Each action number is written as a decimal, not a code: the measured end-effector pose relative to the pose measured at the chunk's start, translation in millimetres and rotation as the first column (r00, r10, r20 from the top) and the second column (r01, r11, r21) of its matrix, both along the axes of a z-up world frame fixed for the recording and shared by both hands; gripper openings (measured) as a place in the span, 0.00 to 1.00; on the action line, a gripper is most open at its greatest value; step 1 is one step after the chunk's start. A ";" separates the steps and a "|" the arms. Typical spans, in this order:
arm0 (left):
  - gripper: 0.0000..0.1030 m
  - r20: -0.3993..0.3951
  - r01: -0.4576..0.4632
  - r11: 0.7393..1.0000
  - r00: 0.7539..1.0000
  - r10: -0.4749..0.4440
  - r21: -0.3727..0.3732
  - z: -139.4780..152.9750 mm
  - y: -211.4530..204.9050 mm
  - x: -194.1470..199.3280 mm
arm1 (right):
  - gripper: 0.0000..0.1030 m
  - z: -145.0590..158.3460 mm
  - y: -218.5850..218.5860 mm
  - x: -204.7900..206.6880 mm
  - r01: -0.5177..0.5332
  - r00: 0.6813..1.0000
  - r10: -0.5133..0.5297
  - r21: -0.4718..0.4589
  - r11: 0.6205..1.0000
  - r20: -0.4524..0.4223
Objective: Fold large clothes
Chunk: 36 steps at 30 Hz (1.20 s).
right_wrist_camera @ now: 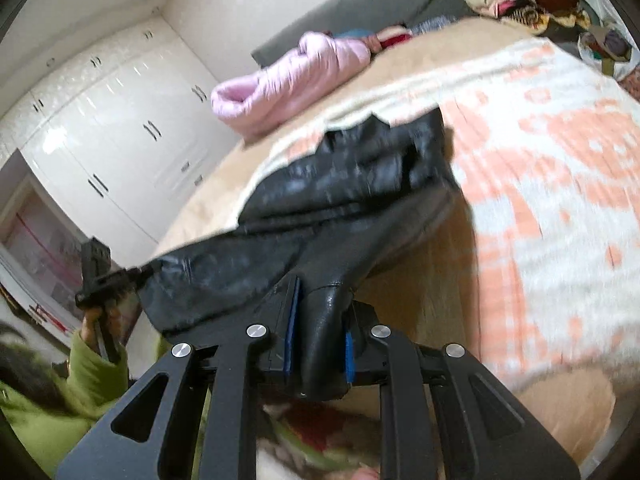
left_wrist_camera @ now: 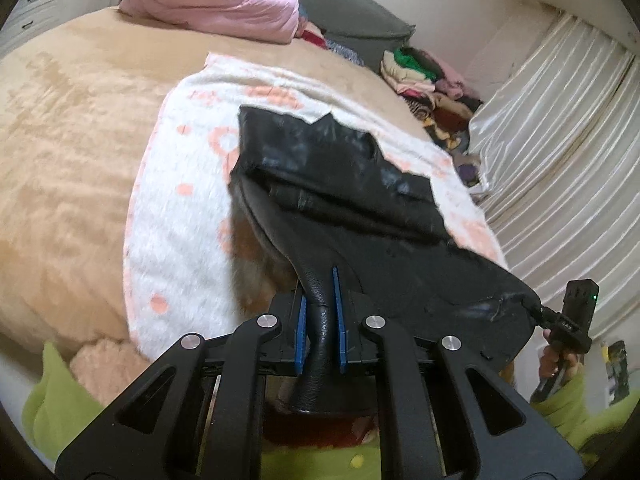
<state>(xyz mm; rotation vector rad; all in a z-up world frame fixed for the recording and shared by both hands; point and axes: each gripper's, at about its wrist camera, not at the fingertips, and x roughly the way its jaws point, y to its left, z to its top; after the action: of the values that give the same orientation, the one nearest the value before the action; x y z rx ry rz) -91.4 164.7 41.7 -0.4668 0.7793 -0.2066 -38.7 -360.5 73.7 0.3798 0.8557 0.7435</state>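
Observation:
A black leather garment lies partly on a white and peach blanket on the bed; its near edge is lifted and stretched between both grippers. My left gripper is shut on one bunched corner of it. My right gripper is shut on the other corner of the garment. The right gripper also shows at the right of the left wrist view, and the left gripper at the left of the right wrist view. The blanket fills the right of the right wrist view.
A pink puffer jacket lies at the bed's far end, also in the right wrist view. A pile of mixed clothes sits by the grey headboard. White curtains hang on the right. A white wardrobe stands left.

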 end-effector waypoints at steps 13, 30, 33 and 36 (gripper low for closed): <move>0.06 0.082 -0.024 1.000 0.996 0.024 0.002 40.1 1.6 80.7 | 0.16 37.9 16.0 92.8 0.105 0.993 -0.111 0.106 0.989 0.049; 0.10 -0.007 -0.104 0.991 0.994 0.105 0.084 17.9 -3.6 192.6 | 0.16 0.6 45.7 208.2 0.202 0.977 -0.201 -0.002 0.979 -0.072; 0.11 -0.018 -0.118 0.987 0.993 0.121 0.111 12.7 -3.7 202.5 | 0.18 -7.4 45.5 217.8 0.232 0.968 -0.232 -0.011 0.973 -0.094; 0.14 -0.029 -0.127 0.987 0.991 0.130 0.102 6.8 -1.5 208.4 | 0.19 -13.6 46.1 224.2 0.246 0.963 -0.248 -0.026 0.969 -0.110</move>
<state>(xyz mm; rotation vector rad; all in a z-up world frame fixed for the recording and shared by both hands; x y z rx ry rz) 117.0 163.1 48.4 -0.4251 0.7875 -0.0391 185.6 -314.5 60.1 0.5114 0.8994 0.4883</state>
